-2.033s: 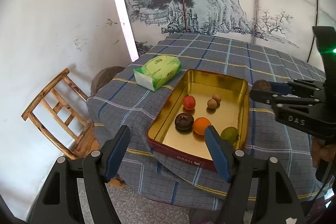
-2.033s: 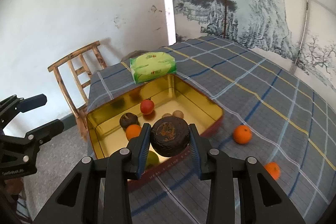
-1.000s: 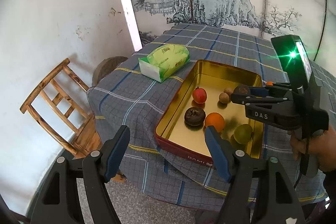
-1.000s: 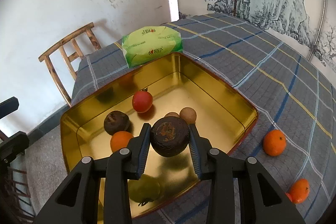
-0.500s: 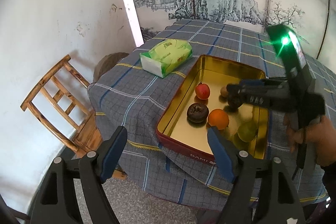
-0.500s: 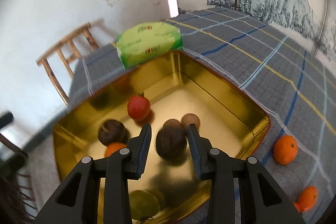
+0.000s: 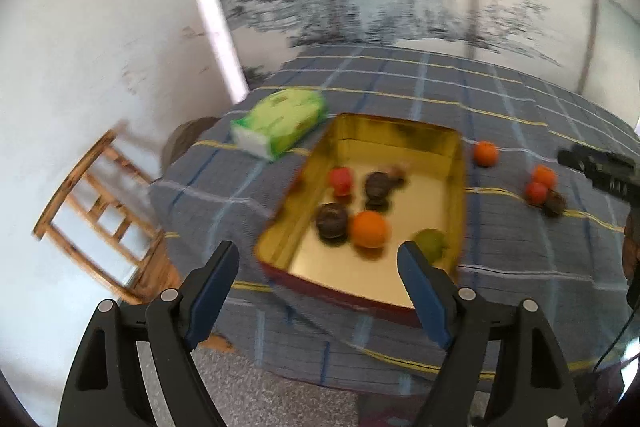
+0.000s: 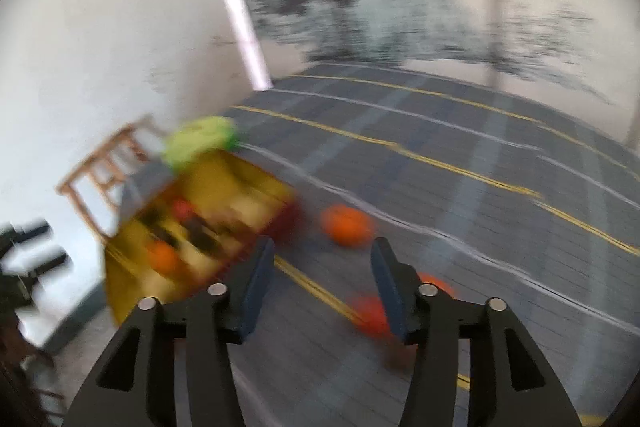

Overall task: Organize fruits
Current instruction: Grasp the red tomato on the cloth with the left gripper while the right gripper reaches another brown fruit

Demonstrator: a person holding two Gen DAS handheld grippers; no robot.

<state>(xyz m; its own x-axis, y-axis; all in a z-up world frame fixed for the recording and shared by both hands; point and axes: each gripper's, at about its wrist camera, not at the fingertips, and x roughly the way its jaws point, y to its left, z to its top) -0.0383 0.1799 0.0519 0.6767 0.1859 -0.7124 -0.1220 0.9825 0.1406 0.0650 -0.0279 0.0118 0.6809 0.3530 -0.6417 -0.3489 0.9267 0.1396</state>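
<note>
A grey plaid tablecloth [image 7: 500,227] carried an open gold metal tin [image 7: 460,187] of fruit. The empty right gripper [image 8: 322,263], jaws just parted, faced a loose round orange [image 8: 347,225]: light, firm, rollable, best pinched across its middle. The left gripper [image 7: 318,267] gaped empty.

No words, numbers or signs can be read in either view. Both pictures are blurred. The green pack [image 7: 279,123] near the counter's far left corner has print on it, but it is too smeared to read. The red front wall of the gold tin [image 7: 352,301] shows no letters that can be made out.
</note>
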